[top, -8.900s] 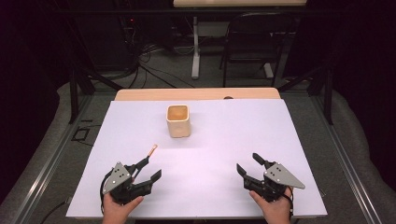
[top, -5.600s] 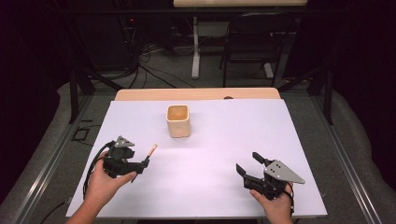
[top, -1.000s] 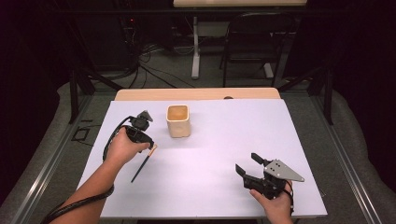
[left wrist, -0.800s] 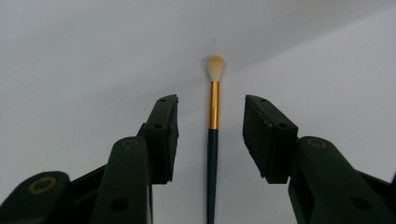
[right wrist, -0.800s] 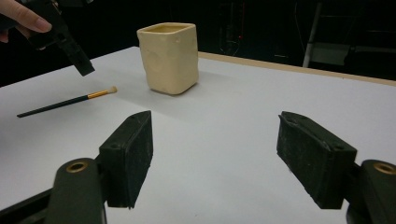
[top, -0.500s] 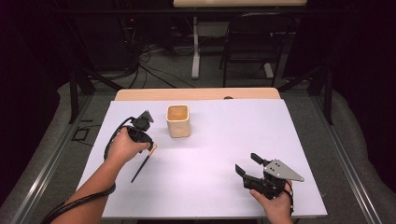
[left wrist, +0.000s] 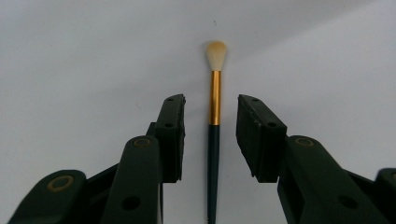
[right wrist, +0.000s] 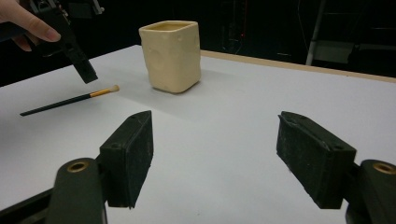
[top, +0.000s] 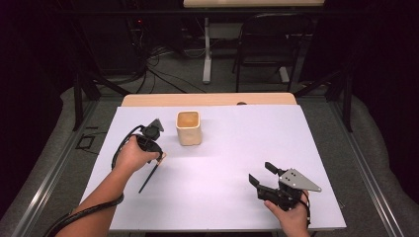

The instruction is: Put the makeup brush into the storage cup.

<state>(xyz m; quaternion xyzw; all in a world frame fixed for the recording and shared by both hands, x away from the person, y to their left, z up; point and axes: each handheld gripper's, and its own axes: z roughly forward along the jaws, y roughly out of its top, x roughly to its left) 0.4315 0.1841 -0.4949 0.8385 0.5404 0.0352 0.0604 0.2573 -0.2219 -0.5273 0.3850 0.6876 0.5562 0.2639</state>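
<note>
Left gripper (left wrist: pixel 209 135) spread over paintbrush (left wrist: pixel 214 140) — light, thin, rolls easily; pinch at gold ferrule (left wrist: pixel 215 98). Right gripper (right wrist: pixel 224 161) spread, idle.

Overhead forward view; tong cameras near table (top: pixel 237 148)

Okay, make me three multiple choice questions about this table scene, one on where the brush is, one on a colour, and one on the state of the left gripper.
1. Where does the paintbrush lie?
A. flat on the table
B. inside the cup
C. on the chair

2. What colour is the brush's metal band?
A. silver
B. gold
C. red

3. How is the left gripper?
A. shut on the brush
B. shut on the cup
C. open, jaws either side of the brush

Answers:
1. A, it lies on the white table, beside the cup.
2. B, the left gripper view shows gold.
3. C, gaps show on both sides.
</note>
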